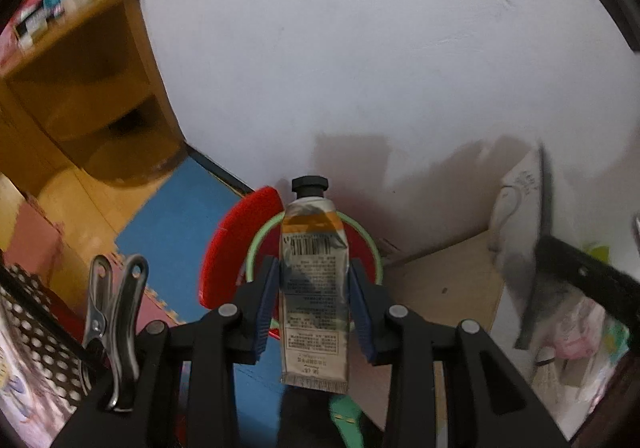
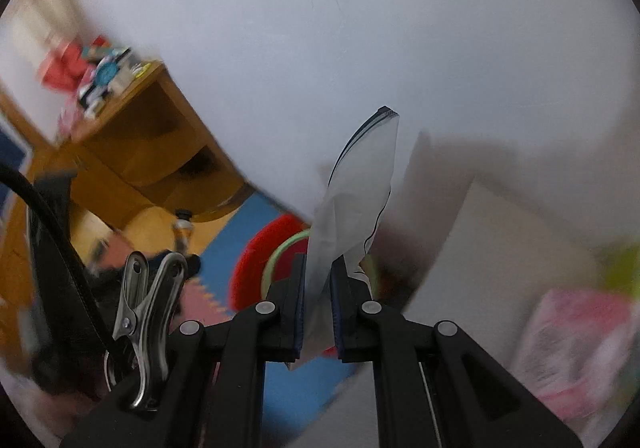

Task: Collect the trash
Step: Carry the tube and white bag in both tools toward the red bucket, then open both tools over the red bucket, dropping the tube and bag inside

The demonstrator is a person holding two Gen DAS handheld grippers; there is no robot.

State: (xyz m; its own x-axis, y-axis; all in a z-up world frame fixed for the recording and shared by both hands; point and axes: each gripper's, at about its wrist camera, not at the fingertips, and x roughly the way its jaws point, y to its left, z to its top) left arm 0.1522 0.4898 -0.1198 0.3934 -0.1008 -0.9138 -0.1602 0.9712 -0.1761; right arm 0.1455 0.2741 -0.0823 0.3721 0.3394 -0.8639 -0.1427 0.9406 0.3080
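— That squeezed tube (image 1: 314, 280) is clamped upright in the left gripper (image 1: 314, 302), cap up, right over the green-rimmed red bin (image 1: 370, 248) on the blue floor mat (image 1: 176, 220).

— And the right gripper (image 2: 318, 302) is nipped nearly shut on a clear plastic bag (image 2: 356, 204), near the same bin (image 2: 256, 264).

— I'd centre each over the rim before letting go; the bag looks likely to drift.

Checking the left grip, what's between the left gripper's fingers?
A silver tube with a black cap, clamped between the left gripper's blue pads, in the left wrist view.
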